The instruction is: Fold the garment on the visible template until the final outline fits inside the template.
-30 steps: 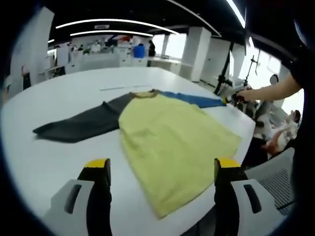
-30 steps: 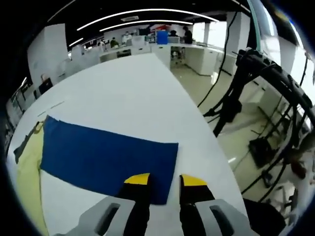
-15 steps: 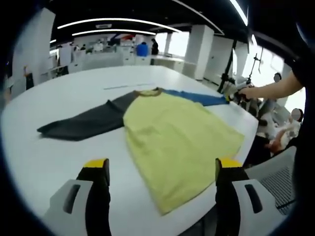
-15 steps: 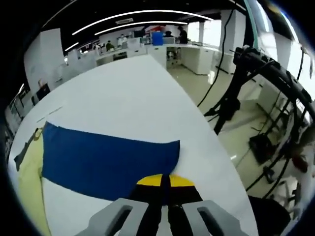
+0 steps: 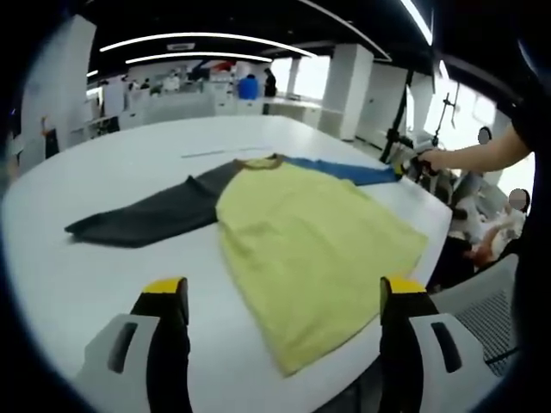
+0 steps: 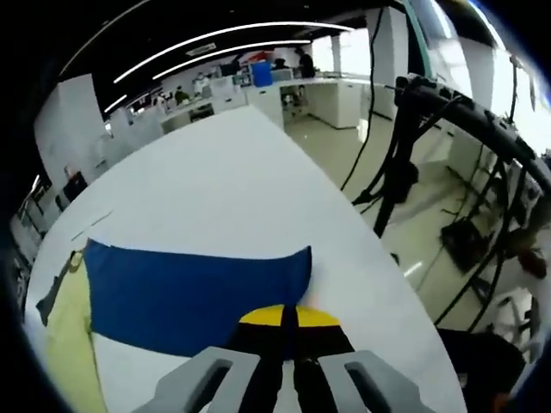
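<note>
On the white table (image 5: pixel 103 172), a long-sleeved garment (image 5: pixel 301 241) is lying spread flat, its yellow body (image 5: pixel 318 249) running from the collar at the far side toward the near edge in the left gripper view. Its long axis across the sleeves is running side to side: the dark grey sleeve (image 5: pixel 146 215) is stretching out to the left and the blue sleeve (image 5: pixel 344 170) is reaching right, toward the table's edge. The left hand-held gripper (image 5: pixel 284 297) is hovering above the near table edge with its yellow-tipped jaws standing wide apart, touching nothing, the hem of the yellow body lying between and beyond them. At the far end of the blue sleeve, a person's hand (image 5: pixel 435 161) is holding the other gripper by the cuff.

In the right gripper view, the blue sleeve (image 6: pixel 189 284) is lying flat, its length running left to right, with the yellow body (image 6: pixel 65 361) joining it at the left. The right hand-held gripper (image 6: pixel 287 317) is sitting at the cuff end with its jaws pressed together, pinching the sleeve's near corner. Beyond the table edge on the right, black stands and cables (image 6: pixel 413 146) are standing on the floor, and desks are lining the background.
</note>
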